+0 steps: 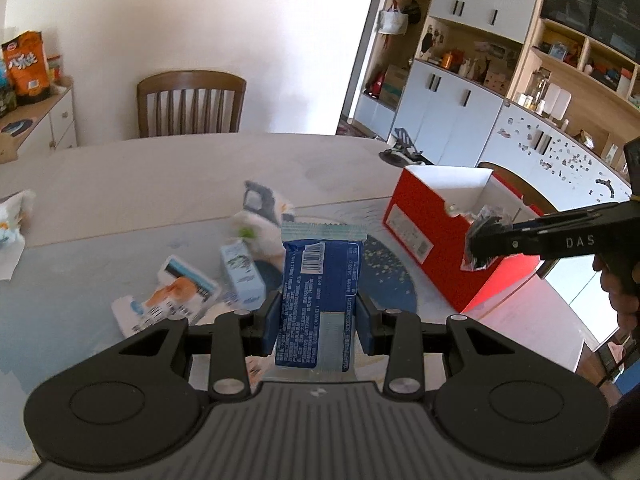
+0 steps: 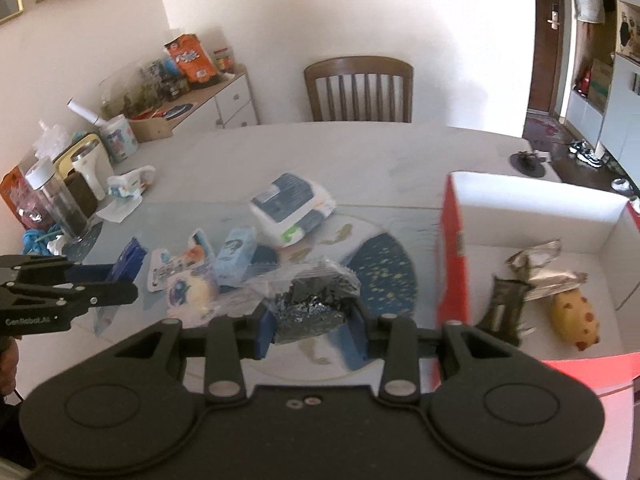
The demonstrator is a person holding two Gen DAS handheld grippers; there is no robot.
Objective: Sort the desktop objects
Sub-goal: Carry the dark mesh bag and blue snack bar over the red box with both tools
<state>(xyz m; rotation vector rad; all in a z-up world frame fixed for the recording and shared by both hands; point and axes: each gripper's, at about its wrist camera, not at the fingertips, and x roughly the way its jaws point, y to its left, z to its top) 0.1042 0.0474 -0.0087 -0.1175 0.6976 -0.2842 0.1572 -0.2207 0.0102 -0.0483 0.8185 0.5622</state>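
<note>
My left gripper [image 1: 318, 316] is shut on a blue snack packet [image 1: 320, 280] that stands upright between its blue pads, above the table. In the right wrist view that left gripper [image 2: 116, 280] shows at the left edge with the blue packet [image 2: 129, 262]. My right gripper [image 2: 310, 326] is shut on a clear-wrapped black snack [image 2: 310, 302]. It hangs left of the red box [image 2: 452, 260], whose white inside holds a yellow snack [image 2: 576, 318] and dark wrappers [image 2: 506, 306]. In the left wrist view the right gripper [image 1: 480, 246] hovers at the red box [image 1: 424, 228].
Loose packets lie mid-table: a white-and-grey pack [image 2: 292, 208], a light-blue carton [image 2: 234, 258], an orange-and-white sachet [image 2: 180, 268]. Jars and a tissue [image 2: 128, 184] stand at the table's left. A wooden chair [image 2: 358, 90] sits behind the table; a cabinet with snacks [image 2: 192, 96] stands at the wall.
</note>
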